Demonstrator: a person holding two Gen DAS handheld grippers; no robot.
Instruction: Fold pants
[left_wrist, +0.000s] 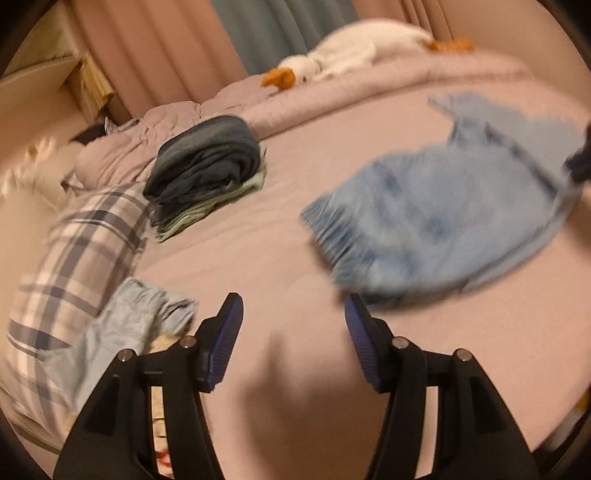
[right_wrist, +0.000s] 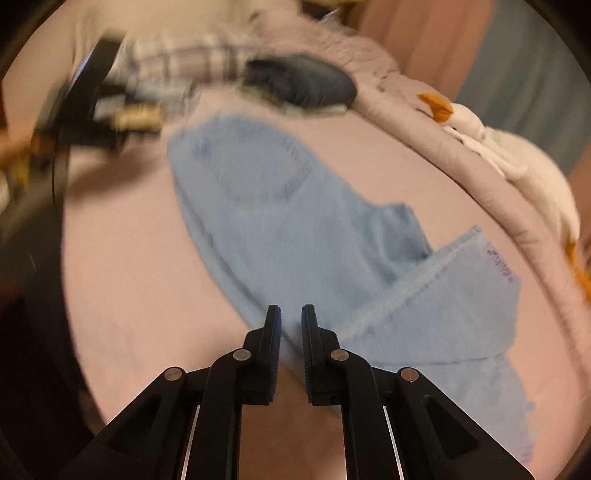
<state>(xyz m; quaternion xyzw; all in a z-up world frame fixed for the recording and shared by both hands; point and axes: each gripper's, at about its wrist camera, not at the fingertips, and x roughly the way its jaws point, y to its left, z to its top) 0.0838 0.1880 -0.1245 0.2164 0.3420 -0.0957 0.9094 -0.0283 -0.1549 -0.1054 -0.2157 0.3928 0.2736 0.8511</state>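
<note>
Light blue denim pants (left_wrist: 443, 218) lie partly folded on the pink bed sheet, blurred by motion. In the right wrist view the pants (right_wrist: 295, 221) stretch from the upper middle down to the lower right, with one leg end folded across. My left gripper (left_wrist: 293, 332) is open and empty above bare sheet, left of the frayed hem. My right gripper (right_wrist: 291, 325) has its jaws close together, a narrow gap between them, pinching the pants' near edge. The left gripper also shows blurred in the right wrist view (right_wrist: 92, 96).
A stack of folded dark and green clothes (left_wrist: 207, 170) sits at the back left. A plaid cloth (left_wrist: 81, 251) and another light blue garment (left_wrist: 122, 325) lie at the left. A white goose plush (left_wrist: 351, 51) rests on the rumpled duvet (left_wrist: 369, 99) by curtains.
</note>
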